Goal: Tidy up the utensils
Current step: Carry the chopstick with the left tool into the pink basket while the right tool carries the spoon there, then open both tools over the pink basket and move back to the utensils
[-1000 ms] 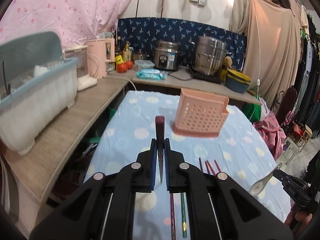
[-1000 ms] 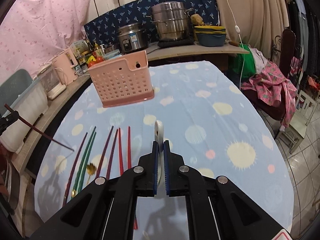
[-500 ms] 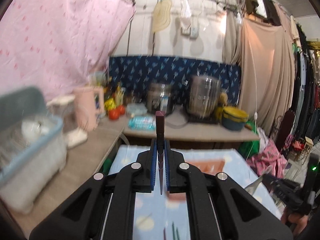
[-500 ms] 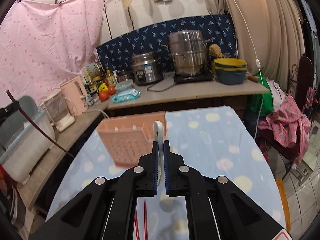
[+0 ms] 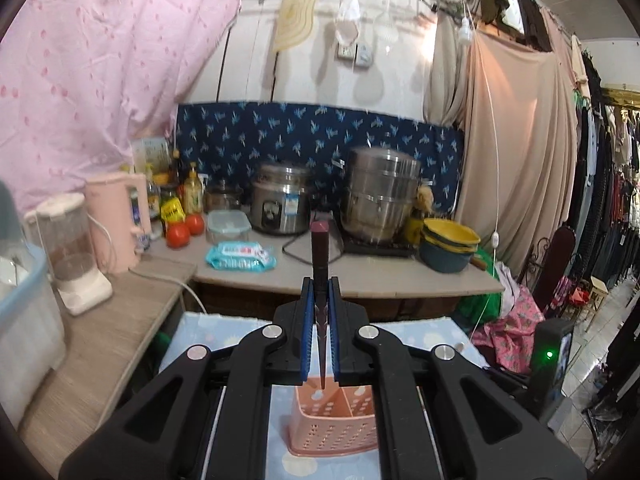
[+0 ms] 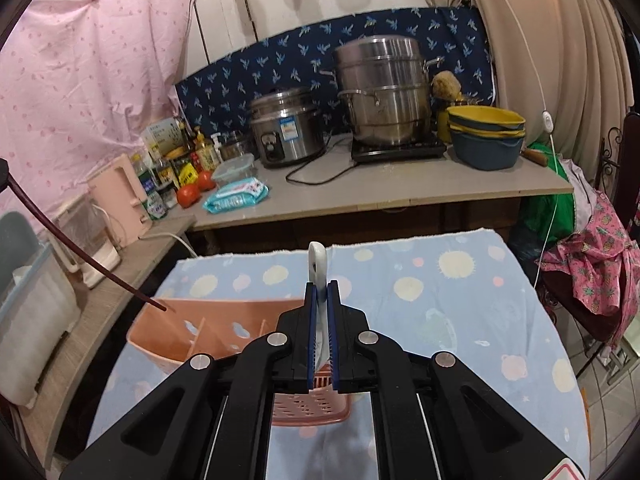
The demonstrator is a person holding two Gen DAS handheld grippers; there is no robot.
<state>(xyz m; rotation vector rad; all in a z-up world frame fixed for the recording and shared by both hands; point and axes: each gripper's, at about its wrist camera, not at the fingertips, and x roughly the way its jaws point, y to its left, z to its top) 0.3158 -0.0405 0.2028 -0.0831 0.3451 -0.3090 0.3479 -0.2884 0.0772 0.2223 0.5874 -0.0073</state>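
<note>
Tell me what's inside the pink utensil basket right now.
The pink basket shows bare dividers; only the dark chopstick tip dips into its left end. The right gripper covers its right end, so that part is unseen.

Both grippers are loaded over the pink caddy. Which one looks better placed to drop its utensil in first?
Probably left. The left gripper holds its chopstick steeply, tip already at the caddy opening. The right gripper holds the spoon pointing forward above the caddy.
</note>
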